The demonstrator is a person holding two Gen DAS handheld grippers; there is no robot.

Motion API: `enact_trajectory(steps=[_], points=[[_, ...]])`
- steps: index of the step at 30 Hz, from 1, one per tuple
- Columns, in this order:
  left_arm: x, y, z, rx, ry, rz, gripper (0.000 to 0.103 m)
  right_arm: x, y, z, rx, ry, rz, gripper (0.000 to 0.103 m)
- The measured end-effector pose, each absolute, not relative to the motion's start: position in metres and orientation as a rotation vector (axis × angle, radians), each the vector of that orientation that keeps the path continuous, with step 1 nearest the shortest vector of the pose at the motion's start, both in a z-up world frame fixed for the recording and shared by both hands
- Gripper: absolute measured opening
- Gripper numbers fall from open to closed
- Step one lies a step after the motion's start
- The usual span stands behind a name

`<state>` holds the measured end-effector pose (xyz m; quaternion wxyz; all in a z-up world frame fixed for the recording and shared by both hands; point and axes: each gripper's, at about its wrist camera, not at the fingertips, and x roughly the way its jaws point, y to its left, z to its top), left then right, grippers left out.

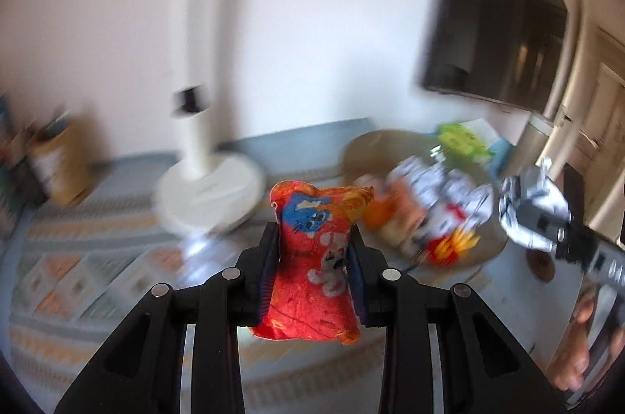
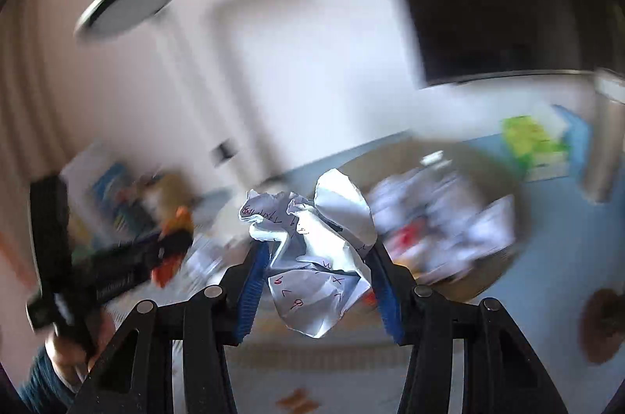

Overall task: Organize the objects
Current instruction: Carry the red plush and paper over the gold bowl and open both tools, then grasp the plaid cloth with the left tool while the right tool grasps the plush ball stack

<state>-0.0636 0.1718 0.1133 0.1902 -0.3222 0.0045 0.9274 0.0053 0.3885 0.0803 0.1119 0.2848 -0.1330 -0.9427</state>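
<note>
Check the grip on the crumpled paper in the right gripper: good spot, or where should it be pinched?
The right gripper is shut on the crumpled paper across its bulky middle, pads on opposite sides, loose flaps sticking out above and below. That looks like the right spot: the dense crushed core probably resists slipping, while a thin flap could tear or unfold. Come from the side, squeezing the widest wad.

My left gripper pinches a glossy, crinkled foil wrapper; my right gripper matt, crumpled paper.
</note>
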Motion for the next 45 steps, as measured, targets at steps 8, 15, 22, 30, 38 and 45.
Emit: enact_trajectory(steps=[8,15,22,30,38,45], points=[[-0.142,0.252,0.094,-0.944,0.061,2.51,0.029,-0.092,0.44,0.085,0.934,-0.455,-2.864,0.05],[-0.175,0.279,0.077,-0.999,0.073,2.382,0.066,-0.179,0.428,0.07,1.097,-0.357,-2.798,0.068],[-0.147,0.239,0.098,-0.941,0.025,2.421,0.072,-0.151,0.437,0.07,1.105,-0.388,-2.785,0.072],[-0.057,0.114,0.132,-0.828,-0.178,2.56,0.085,-0.059,0.362,0.095,1.024,-0.049,-2.676,0.096],[-0.003,-0.003,0.073,-0.99,-0.275,2.907,0.1,0.01,0.263,0.039,1.059,0.021,-2.467,0.103],[0.001,-0.026,0.01,-1.179,-0.199,2.909,0.1,0.006,0.231,-0.039,1.214,0.048,-2.523,0.103]])
